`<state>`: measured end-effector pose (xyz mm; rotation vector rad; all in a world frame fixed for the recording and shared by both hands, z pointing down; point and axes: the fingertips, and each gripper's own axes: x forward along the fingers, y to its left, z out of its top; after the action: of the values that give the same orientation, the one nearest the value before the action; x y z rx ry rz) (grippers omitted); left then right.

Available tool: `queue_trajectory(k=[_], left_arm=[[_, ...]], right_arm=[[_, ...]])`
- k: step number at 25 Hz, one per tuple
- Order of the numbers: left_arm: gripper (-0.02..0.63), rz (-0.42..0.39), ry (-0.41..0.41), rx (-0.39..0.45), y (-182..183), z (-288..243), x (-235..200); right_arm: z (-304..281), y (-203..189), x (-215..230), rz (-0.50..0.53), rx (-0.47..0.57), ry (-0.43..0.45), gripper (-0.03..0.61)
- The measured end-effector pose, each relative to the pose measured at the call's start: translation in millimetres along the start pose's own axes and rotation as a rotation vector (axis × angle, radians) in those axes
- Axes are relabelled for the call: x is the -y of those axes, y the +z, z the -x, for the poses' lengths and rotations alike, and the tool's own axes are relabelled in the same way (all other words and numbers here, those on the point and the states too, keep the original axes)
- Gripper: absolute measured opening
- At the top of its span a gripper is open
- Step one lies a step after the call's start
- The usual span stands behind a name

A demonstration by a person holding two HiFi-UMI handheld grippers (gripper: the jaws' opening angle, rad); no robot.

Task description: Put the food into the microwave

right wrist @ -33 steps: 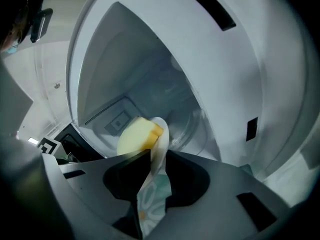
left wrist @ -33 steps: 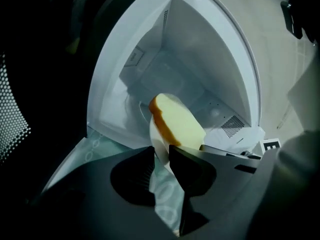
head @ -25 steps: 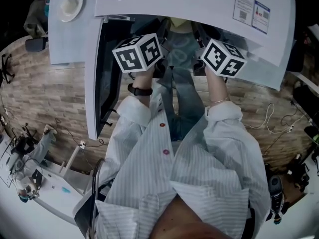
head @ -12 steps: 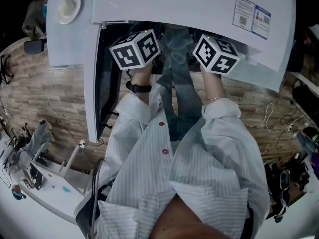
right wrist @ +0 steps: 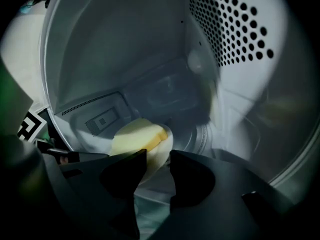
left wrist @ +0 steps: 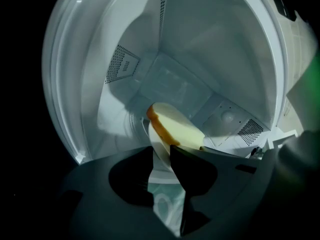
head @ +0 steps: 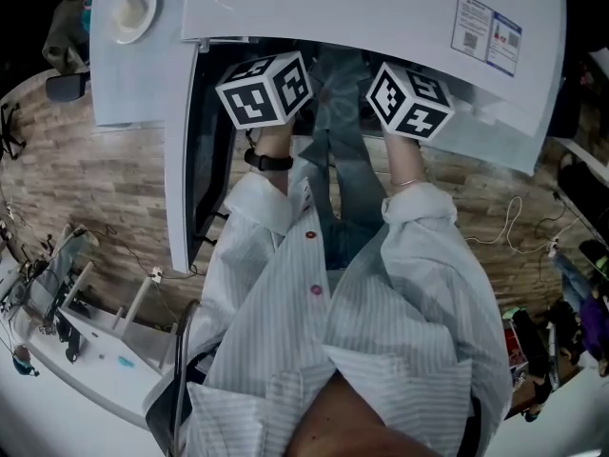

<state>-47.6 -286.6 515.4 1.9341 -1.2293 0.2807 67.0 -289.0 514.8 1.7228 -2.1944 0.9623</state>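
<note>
A slice of bread (left wrist: 175, 126) with a brown crust lies on a white plate (left wrist: 156, 143) inside the white microwave (head: 362, 12). Both grippers reach into the cavity from the front. The plate's rim stands between the jaws of my left gripper (left wrist: 161, 151), which have just been opening, and I see a small gap beside the rim. My right gripper (right wrist: 158, 156) is at the opposite side of the plate (right wrist: 162, 149), its jaws also just opening around the rim near the bread (right wrist: 135, 136). In the head view only the marker cubes (head: 266, 89) (head: 409, 100) show.
The microwave door (head: 176, 160) hangs open to the left. A small white dish (head: 133, 9) sits on the microwave's top, and a sticker (head: 487, 31) is at its right. A white table with tools (head: 86, 350) stands at the lower left. Cables (head: 519, 227) lie on the wooden floor.
The right marker cube has shifted a little to the left and rolled. The left cube has hardly moved. Both hands stay at the microwave's opening.
</note>
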Motion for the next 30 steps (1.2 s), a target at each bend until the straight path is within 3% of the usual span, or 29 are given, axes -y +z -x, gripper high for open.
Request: queue_trajectory(k=[8,18,30], left_arm=[[0.107,-0.109,0.081,0.007,0,-1,-5],[0.107,-0.112,0.074,0.046,-1,9,-5],[0.107,-0.118,0.037,0.078,-5,46,15]], right_arm=[[4,3,4,0.008,0.020,-0.025,0.160],[13,3,-1,0.035,0.038,-0.037,0.164],[43,0,-27,0.027,0.035,0.035,0.164]])
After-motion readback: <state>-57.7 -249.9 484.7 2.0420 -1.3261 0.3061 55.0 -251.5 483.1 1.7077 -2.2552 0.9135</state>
